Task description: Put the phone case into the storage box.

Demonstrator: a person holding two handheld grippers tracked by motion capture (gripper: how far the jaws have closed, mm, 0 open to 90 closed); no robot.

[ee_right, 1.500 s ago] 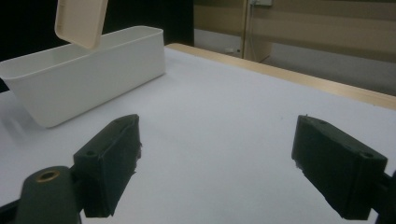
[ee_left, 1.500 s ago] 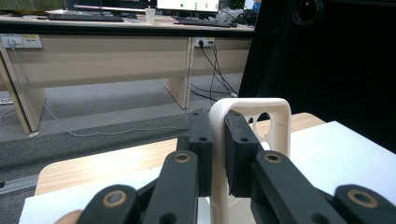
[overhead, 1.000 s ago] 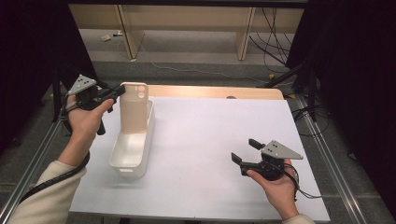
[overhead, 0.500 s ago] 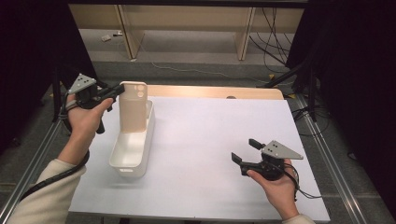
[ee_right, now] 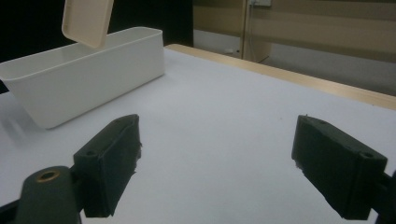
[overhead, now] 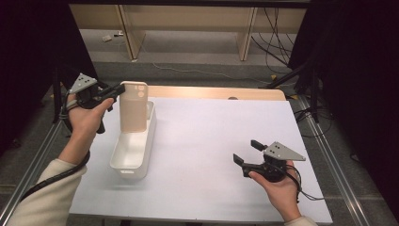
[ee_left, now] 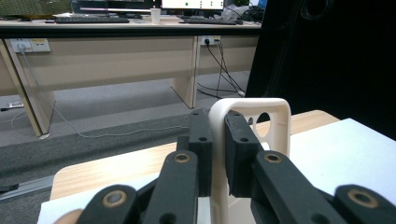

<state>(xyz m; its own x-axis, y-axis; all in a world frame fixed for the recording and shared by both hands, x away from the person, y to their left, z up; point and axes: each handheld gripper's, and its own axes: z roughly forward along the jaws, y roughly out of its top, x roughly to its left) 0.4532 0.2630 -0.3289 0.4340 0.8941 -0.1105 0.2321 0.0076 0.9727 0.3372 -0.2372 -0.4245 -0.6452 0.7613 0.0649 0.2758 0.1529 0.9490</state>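
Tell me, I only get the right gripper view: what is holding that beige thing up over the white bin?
Observer: The left gripper is; its jaws pinch one edge of the phone case.
Operator: Is the case inside the bin?
Observer: The high view shows it upright over the far end of the bin; whether it touches the bottom I cannot tell.
Operator: And my own gripper?
Observer: The right gripper is open with nothing in it, over the white mat, well apart from the bin.
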